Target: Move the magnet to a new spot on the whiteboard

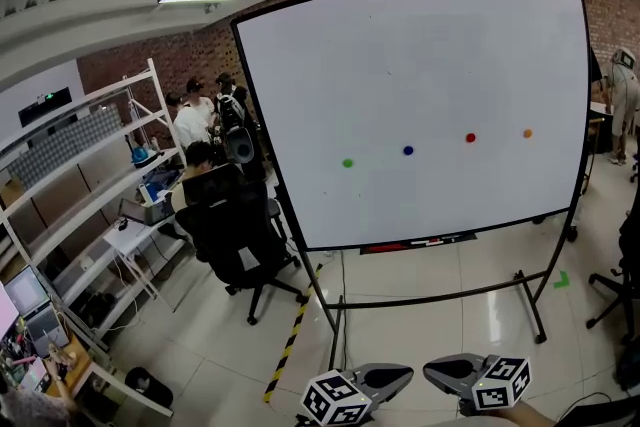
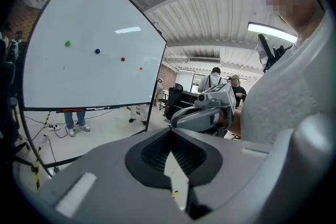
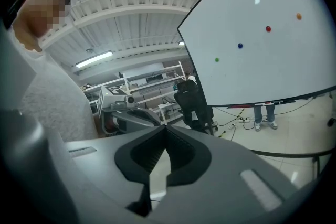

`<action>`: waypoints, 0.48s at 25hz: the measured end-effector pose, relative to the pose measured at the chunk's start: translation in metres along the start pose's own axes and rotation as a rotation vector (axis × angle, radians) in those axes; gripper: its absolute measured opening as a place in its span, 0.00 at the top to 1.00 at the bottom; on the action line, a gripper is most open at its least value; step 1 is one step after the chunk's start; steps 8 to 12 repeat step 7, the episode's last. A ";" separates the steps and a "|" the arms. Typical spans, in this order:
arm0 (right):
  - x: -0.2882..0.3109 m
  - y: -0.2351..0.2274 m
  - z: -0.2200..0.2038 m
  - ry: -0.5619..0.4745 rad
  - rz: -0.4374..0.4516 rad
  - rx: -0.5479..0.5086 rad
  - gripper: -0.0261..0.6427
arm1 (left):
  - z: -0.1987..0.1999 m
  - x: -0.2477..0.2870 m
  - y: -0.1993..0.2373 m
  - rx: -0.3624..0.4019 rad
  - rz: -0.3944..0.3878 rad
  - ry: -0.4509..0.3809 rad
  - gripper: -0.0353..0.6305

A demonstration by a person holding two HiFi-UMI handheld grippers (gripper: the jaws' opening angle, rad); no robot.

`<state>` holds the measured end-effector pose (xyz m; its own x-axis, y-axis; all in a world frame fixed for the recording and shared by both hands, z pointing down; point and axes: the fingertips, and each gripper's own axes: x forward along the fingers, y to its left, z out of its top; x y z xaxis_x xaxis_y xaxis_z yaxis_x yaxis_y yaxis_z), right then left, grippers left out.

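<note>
Four magnets cling in a row across the middle of the whiteboard (image 1: 420, 65): green magnet (image 1: 347, 162), blue magnet (image 1: 407, 150), red magnet (image 1: 470, 137) and orange magnet (image 1: 527, 132), running from 9 o'clock to 3 o'clock and rising slightly. At 6 o'clock, well apart from the board, the left gripper (image 2: 169, 134) and right gripper (image 3: 164, 128) face each other. Each has its fingers pressed together on nothing.

I see the whiteboard (image 1: 420, 55) far ahead, with four magnets (image 1: 408, 151) in a row across its lower middle. Shelves (image 1: 90, 165) and a chair (image 1: 235, 240) stand to its left. Near me, the left tool (image 1: 392, 379) sits just beside the right tool (image 1: 445, 374).
</note>
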<state>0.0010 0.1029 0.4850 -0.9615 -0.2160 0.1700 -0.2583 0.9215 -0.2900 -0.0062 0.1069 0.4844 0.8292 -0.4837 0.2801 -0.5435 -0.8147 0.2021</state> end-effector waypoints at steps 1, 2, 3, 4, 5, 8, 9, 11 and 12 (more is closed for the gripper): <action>0.003 0.000 0.000 0.005 -0.001 -0.006 0.95 | 0.000 -0.001 0.001 0.002 -0.001 -0.003 0.97; 0.005 0.000 0.000 0.008 -0.002 -0.011 0.95 | -0.001 -0.002 0.003 0.003 -0.001 -0.004 0.97; 0.008 -0.001 0.000 0.010 -0.002 -0.014 0.95 | -0.002 -0.004 0.005 0.001 0.000 -0.003 0.97; 0.010 -0.002 0.000 0.011 -0.003 -0.015 0.95 | -0.005 -0.005 0.007 -0.002 0.002 -0.002 0.97; 0.012 -0.002 -0.001 0.012 -0.003 -0.015 0.95 | -0.007 -0.007 0.009 -0.008 0.004 0.001 0.97; 0.016 -0.002 -0.002 0.014 -0.004 -0.014 0.95 | -0.013 -0.010 0.013 -0.022 0.009 0.005 0.97; 0.016 -0.002 -0.002 0.014 -0.004 -0.014 0.95 | -0.013 -0.010 0.013 -0.022 0.009 0.005 0.97; 0.016 -0.002 -0.002 0.014 -0.004 -0.014 0.95 | -0.013 -0.010 0.013 -0.022 0.009 0.005 0.97; 0.016 -0.002 -0.002 0.014 -0.004 -0.014 0.95 | -0.013 -0.010 0.013 -0.022 0.009 0.005 0.97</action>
